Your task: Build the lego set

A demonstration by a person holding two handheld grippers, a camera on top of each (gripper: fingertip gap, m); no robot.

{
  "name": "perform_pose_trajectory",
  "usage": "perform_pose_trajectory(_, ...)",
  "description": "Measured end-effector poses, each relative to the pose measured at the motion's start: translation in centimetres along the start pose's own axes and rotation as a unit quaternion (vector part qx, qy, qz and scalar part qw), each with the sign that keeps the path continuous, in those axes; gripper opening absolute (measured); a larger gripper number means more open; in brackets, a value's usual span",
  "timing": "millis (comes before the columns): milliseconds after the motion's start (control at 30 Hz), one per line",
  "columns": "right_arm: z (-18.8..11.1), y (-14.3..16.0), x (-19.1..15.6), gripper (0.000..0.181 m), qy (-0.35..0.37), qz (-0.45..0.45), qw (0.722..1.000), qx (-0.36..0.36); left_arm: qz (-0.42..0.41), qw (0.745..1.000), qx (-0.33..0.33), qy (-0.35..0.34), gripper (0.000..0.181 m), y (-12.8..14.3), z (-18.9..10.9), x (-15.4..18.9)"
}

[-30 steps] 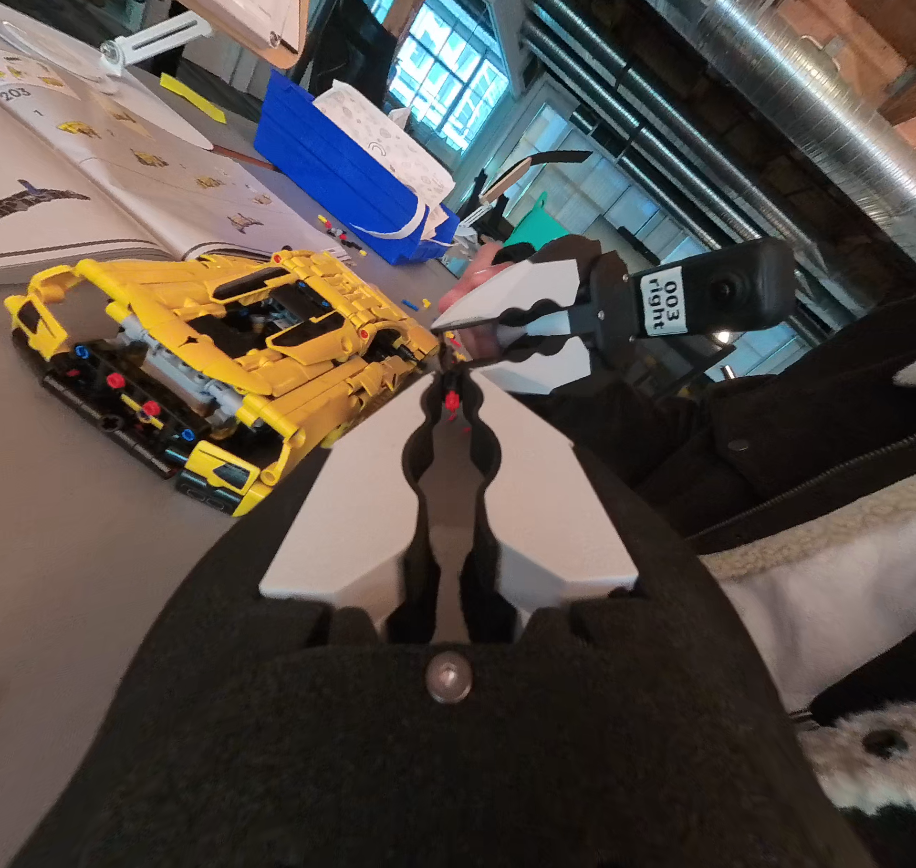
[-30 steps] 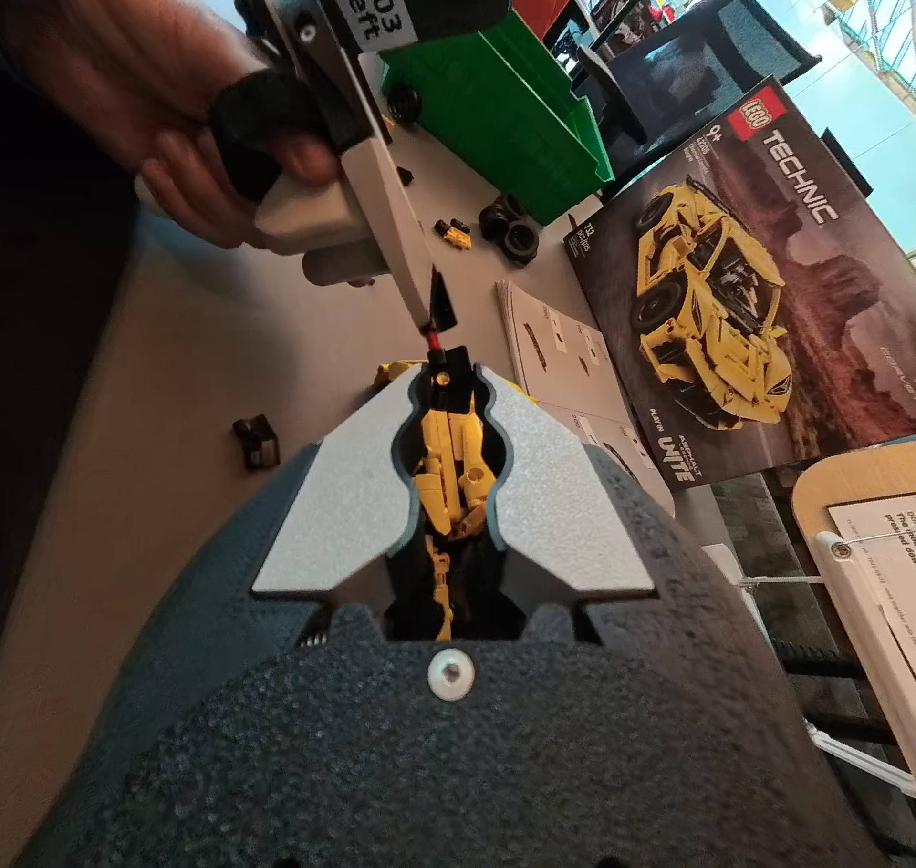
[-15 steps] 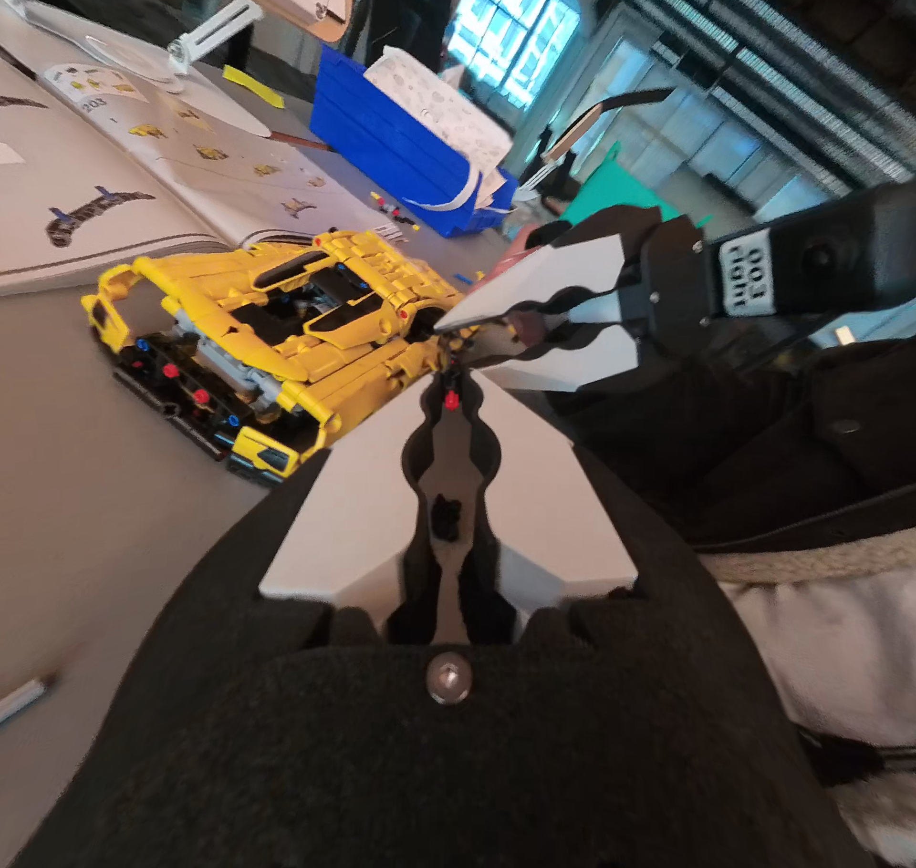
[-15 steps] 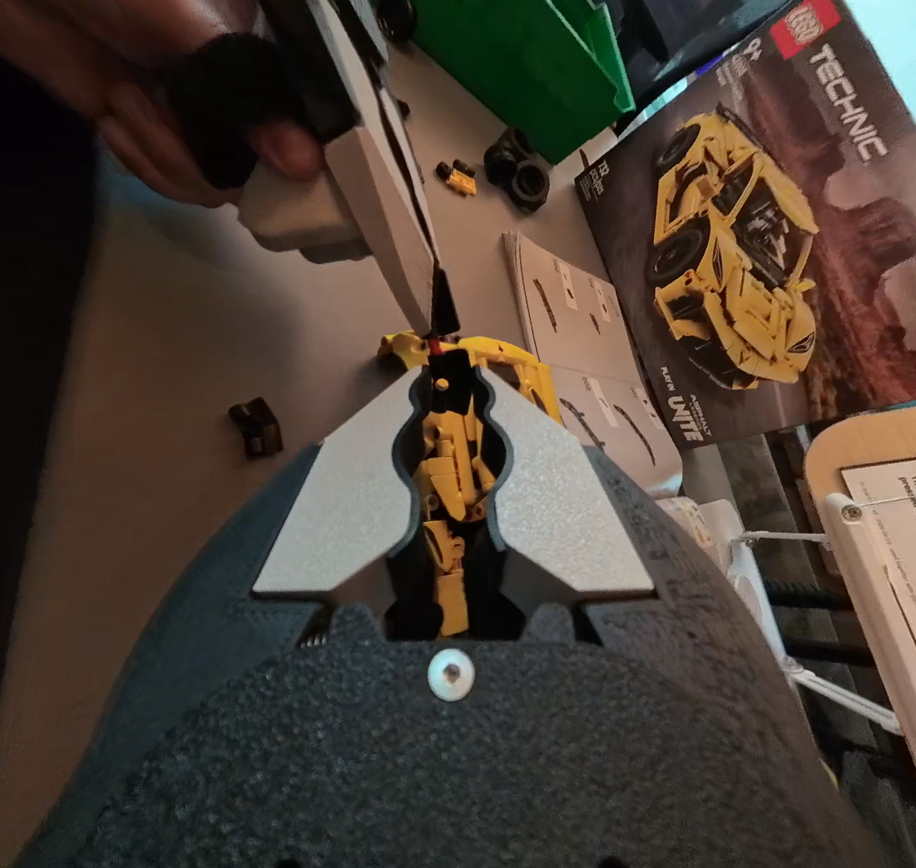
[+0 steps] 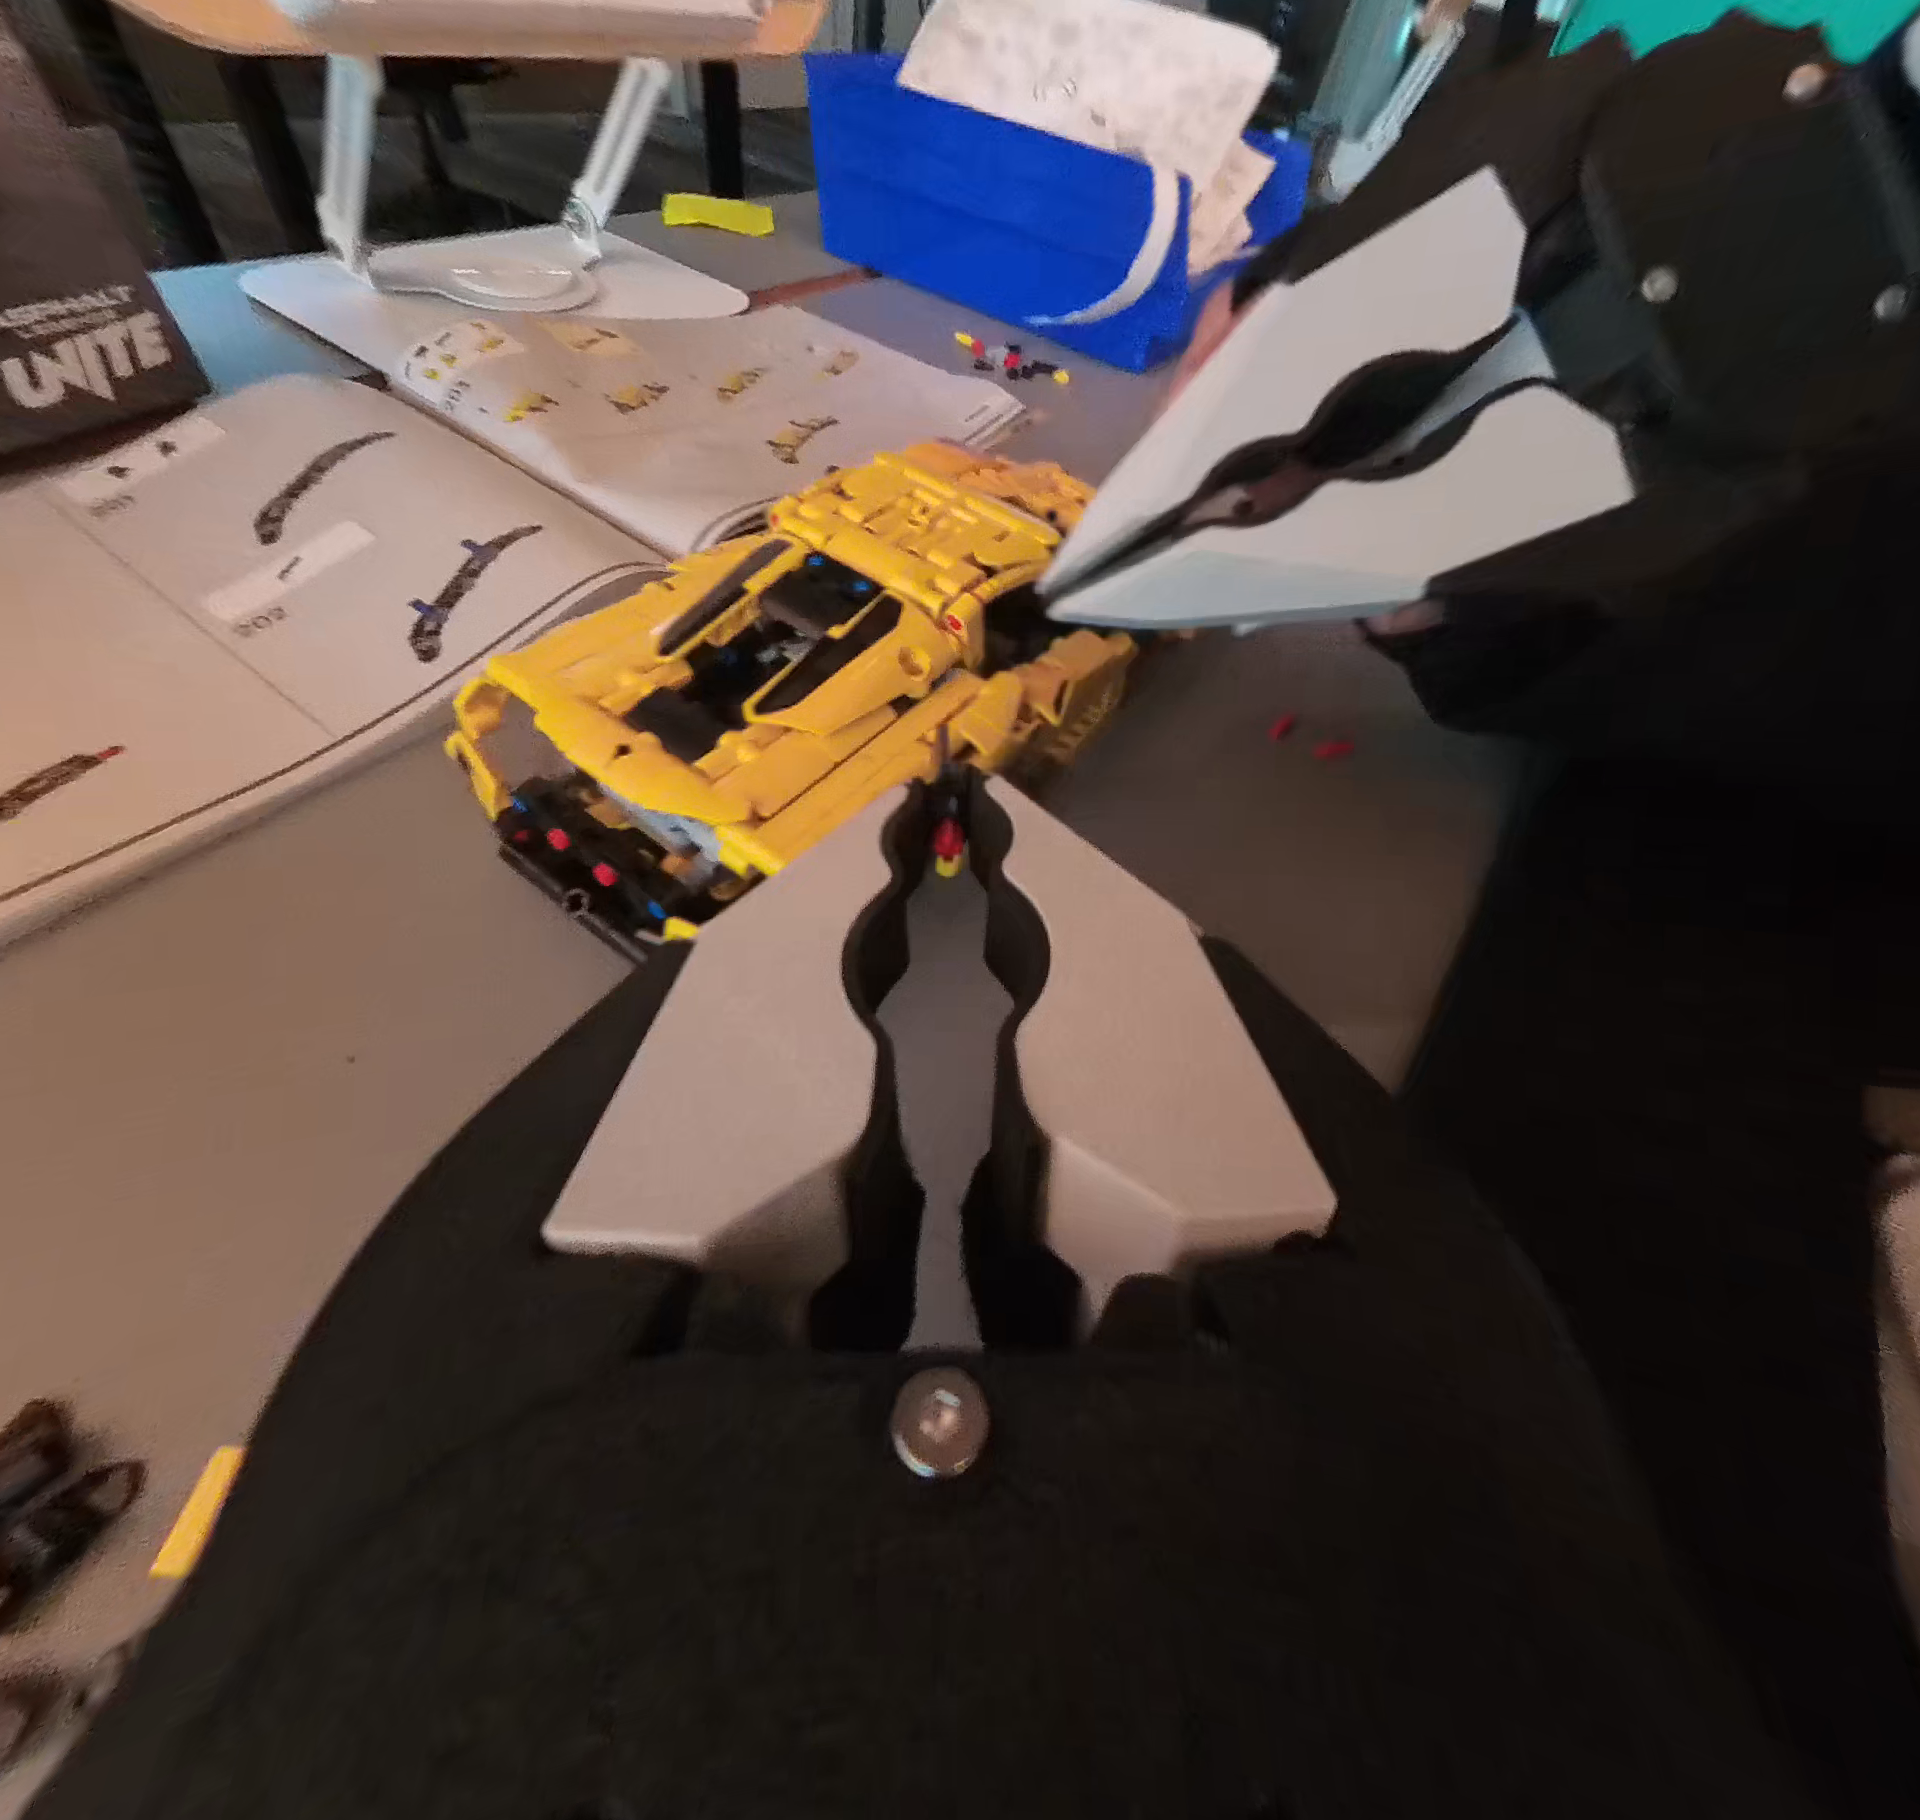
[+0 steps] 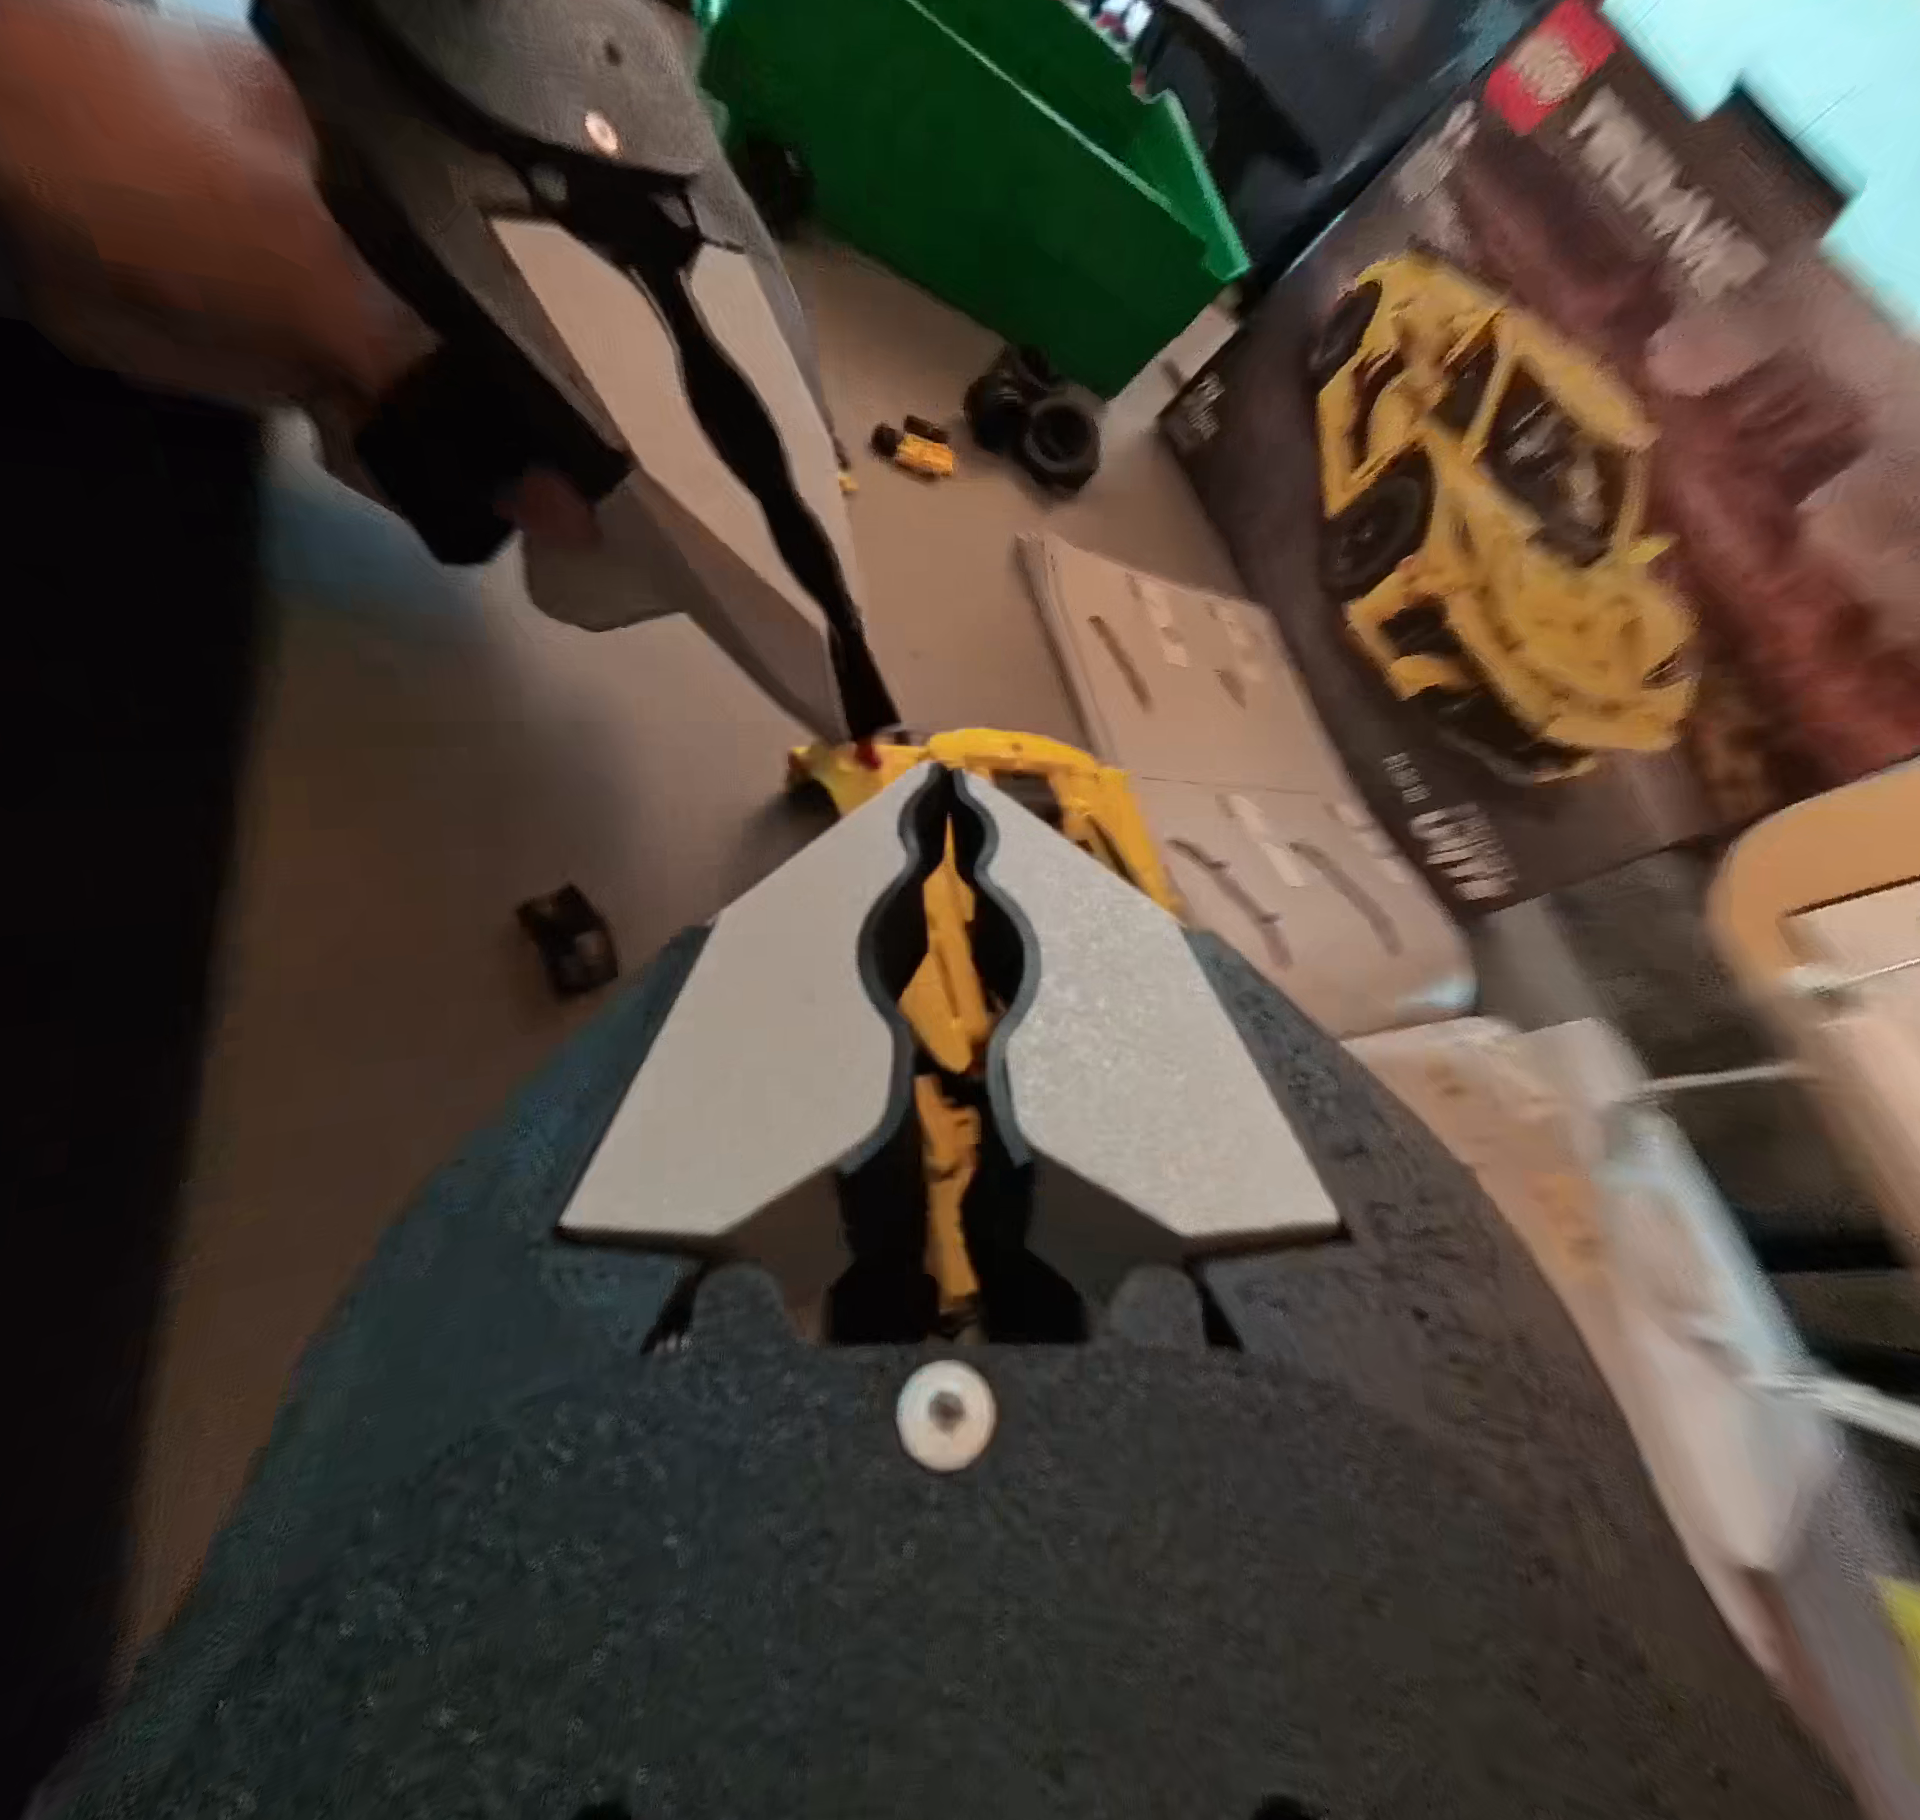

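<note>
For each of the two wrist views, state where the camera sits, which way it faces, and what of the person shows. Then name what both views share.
Left wrist view: sits on the left gripper, faces across the table toward the blue bin; a dark sleeve shows.
Right wrist view: sits on the right gripper, faces the green bin and set box; a hand shows.
Shared: the yellow lego car, the instruction booklet, and each other's gripper.

We count one yellow car (image 5: 800,669) on the table (image 5: 260,1095), two claws, left (image 5: 948,794) and right (image 6: 948,783), two bins, one blue (image 5: 997,201) and one green (image 6: 966,139), one open booklet (image 5: 312,544), one box (image 6: 1621,482), one stand (image 5: 488,274), and two red pins (image 5: 1309,737). The black tyres (image 6: 1039,420) are too blurred to count.
</note>
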State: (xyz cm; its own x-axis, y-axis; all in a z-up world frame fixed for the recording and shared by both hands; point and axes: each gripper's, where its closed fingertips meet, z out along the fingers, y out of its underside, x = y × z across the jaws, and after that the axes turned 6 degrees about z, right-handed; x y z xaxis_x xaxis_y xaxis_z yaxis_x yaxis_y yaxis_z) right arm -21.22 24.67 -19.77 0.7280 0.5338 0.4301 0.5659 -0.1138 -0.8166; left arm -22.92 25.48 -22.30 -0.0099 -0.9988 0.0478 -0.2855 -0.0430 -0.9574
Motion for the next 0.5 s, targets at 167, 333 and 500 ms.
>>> perform_pose_trajectory(167, -0.7, 3.3, 1.2, 0.004, -0.074, 0.140, 0.986, -0.042, -0.034, 0.999, 0.006, 0.023, 0.007, 0.0, -0.1, 0.0)
perform_pose_trajectory(333, -4.8, 7.6, -1.2, 0.012, -0.149, 0.183, 0.960, -0.150, -0.049, 0.998, 0.009, 0.040, 0.007, 0.1, -0.1, 0.4)
perform_pose_trajectory(500, -9.9, 11.1, -6.1, 0.019, -0.168, 0.203, 0.941, -0.214, -0.040, 0.998, -0.007, 0.051, 0.007, 0.5, 0.5, 1.1)
